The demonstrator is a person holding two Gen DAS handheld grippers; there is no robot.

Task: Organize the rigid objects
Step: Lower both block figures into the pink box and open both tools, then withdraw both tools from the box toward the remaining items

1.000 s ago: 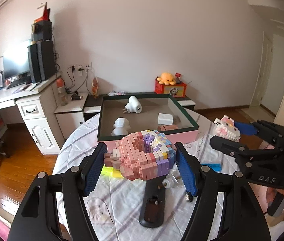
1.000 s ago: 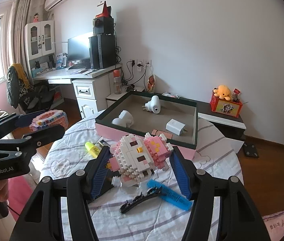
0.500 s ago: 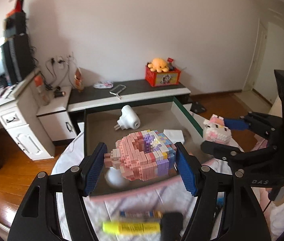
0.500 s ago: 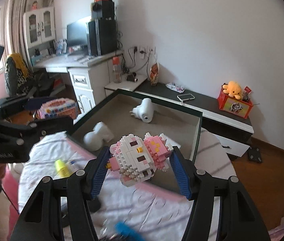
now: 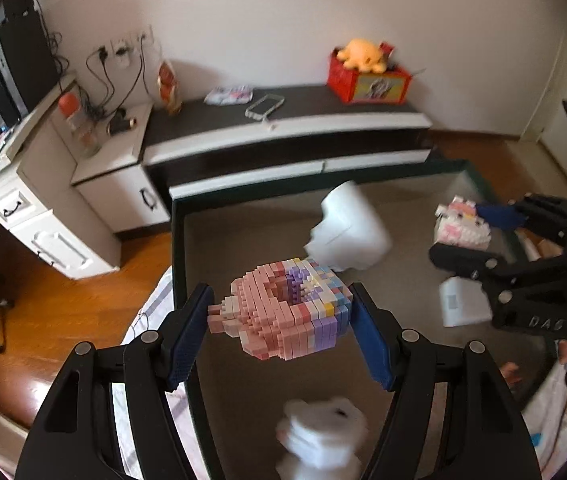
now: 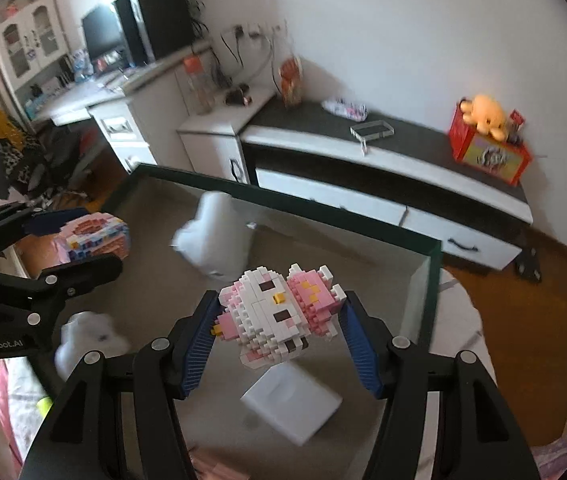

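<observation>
Above the grey floor of the tray, your left tool is clamped on the pink and purple block donut, which hangs in the air between the two blue pads. Your right tool is clamped in the same way on the white and pink block cat, and it is also held over the tray, toward its right side. From the left camera you see the right tool at the far right with the block cat in its grip. Under you, three white things lie on the tray floor: a rounded plug near the far wall, a flat square charger just below the block cat, and a blurred white piece at the near edge. Beyond the tray stands a low cabinet with a phone and a red box that carries an orange plush toy.
</observation>
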